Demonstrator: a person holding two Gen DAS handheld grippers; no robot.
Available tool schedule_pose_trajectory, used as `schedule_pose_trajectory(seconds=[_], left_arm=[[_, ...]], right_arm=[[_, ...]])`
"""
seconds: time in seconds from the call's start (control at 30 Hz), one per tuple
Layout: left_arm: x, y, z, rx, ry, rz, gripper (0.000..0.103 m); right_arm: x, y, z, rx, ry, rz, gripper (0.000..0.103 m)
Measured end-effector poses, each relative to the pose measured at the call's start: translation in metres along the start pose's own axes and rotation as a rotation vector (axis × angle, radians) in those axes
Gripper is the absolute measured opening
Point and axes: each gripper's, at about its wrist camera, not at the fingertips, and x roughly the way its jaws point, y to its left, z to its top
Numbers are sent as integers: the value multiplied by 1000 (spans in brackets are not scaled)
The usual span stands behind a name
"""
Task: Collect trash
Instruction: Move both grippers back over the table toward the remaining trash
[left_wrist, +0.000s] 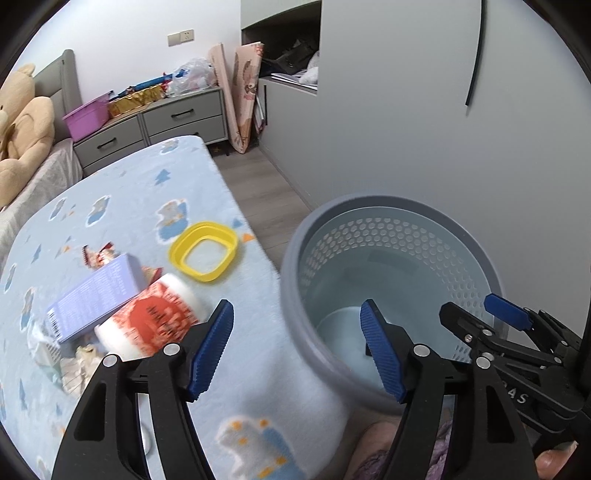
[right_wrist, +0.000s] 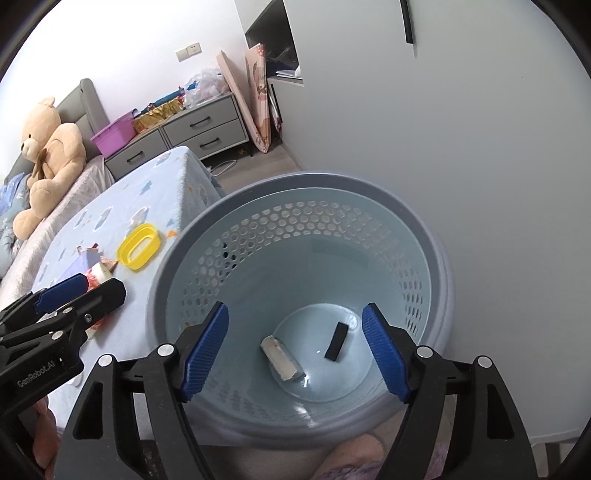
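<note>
Left view, fingers: your left gripper (left_wrist: 295, 347) stands apart, holding nothing, straddling the bin (left_wrist: 391, 295) rim.
Left view, trash: bottle (left_wrist: 151, 317) and box (left_wrist: 96, 299) lie slantwise on the blanket (left_wrist: 122, 206), near its edge.
Right view, fingers: your right gripper (right_wrist: 295, 350) gapes empty over the bin mouth.
Right view, trash: white piece (right_wrist: 281, 359) and black strip (right_wrist: 336, 341) lie on the bin floor.

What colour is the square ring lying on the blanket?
Yellow, clearest in the left wrist view.
</note>
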Motion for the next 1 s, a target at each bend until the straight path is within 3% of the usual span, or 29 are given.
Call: schedule_pose_trajectory(seconds=[0.57, 0.83, 1.0], left_arm=[[-42, 98, -58, -141, -18, 156, 70], [-47, 145, -99, -201, 25, 239, 70], [-40, 161, -122, -225, 78, 249, 70]], right_arm=[[-22, 83, -31, -100, 5, 91, 77], [-20, 120, -53, -152, 36, 138, 77], [-18, 135, -65, -176, 55, 153, 77]])
